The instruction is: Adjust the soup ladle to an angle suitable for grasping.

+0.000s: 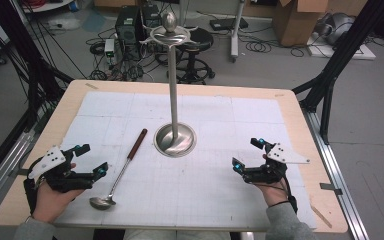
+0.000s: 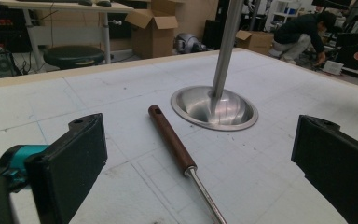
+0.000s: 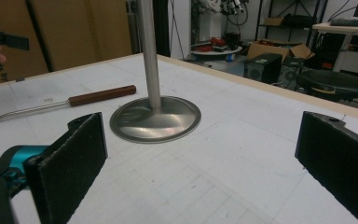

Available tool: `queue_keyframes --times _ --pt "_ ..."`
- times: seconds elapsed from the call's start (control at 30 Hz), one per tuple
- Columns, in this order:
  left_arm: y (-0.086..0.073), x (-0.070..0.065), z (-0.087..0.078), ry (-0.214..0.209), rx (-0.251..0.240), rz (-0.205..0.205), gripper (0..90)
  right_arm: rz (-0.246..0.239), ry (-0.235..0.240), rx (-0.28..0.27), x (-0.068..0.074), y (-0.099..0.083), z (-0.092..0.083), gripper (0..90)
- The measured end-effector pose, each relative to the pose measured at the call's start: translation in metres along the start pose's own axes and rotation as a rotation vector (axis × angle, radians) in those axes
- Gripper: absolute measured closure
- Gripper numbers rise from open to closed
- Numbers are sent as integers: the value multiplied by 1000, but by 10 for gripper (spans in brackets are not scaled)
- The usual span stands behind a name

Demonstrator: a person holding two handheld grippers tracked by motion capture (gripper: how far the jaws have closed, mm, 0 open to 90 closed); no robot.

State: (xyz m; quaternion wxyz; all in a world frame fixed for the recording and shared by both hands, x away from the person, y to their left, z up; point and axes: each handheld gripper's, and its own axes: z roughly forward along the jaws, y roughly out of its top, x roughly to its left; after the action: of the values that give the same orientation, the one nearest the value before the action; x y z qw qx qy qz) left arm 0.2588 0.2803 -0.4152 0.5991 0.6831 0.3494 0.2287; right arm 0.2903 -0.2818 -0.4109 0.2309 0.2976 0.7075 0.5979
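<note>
Holding one hand-held gripper in each hand, I have both low over the near part of the table [image 1: 300, 125], which carries a white gridded mat [image 1: 210, 190]. My left hand-held gripper [image 1: 91, 161] sits at the near left, its jaws spread wide with nothing between them. My right hand-held gripper [image 1: 247, 153] is at the near right, well apart from the left one, jaws likewise parted and empty.

In the middle of the mat stands a metal stand [image 1: 174, 90]: a round, dished base [image 1: 175, 141] with a tall upright pole rising to an ornate top with curved arms and a knob. A ladle [image 1: 122, 170] lies flat on the mat just left of that base, not touching it. Its brown wooden handle [image 1: 137, 143] points toward the far side, and its steel bowl [image 1: 102, 202] rests near the front edge, close to my left hand-held gripper.

In the left gripper view, the wooden handle [image 2: 172, 139] runs between the two black jaws toward the base [image 2: 214, 108]. In the right gripper view, the base [image 3: 155, 119] lies ahead, with the handle [image 3: 102, 95] beyond it to the left.
</note>
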Motion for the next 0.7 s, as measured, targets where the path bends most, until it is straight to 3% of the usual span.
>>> queue_keyframes --times 0.27,0.37,0.47,0.57,0.63,0.67,0.7 --pt "5 1 4 2 6 -24 39 7 1 11 0 -3 -2 10" --pt "6 -1 4 6 28 -13 50 8 9 16 0 -3 -1 10" --pt "7 -3 3 -9 38 0 251 2 12 22 0 -3 -1 10" --pt "9 -6 1 -7 85 6 551 -2 15 28 3 -3 -2 10" --pt "9 -7 2 -4 95 5 697 -4 13 38 3 -4 -2 10" --pt "8 -8 3 -7 112 6 697 -4 13 38 3 -4 -2 10" --pt "7 -9 5 -17 155 18 825 -13 11 45 4 -4 -2 10"
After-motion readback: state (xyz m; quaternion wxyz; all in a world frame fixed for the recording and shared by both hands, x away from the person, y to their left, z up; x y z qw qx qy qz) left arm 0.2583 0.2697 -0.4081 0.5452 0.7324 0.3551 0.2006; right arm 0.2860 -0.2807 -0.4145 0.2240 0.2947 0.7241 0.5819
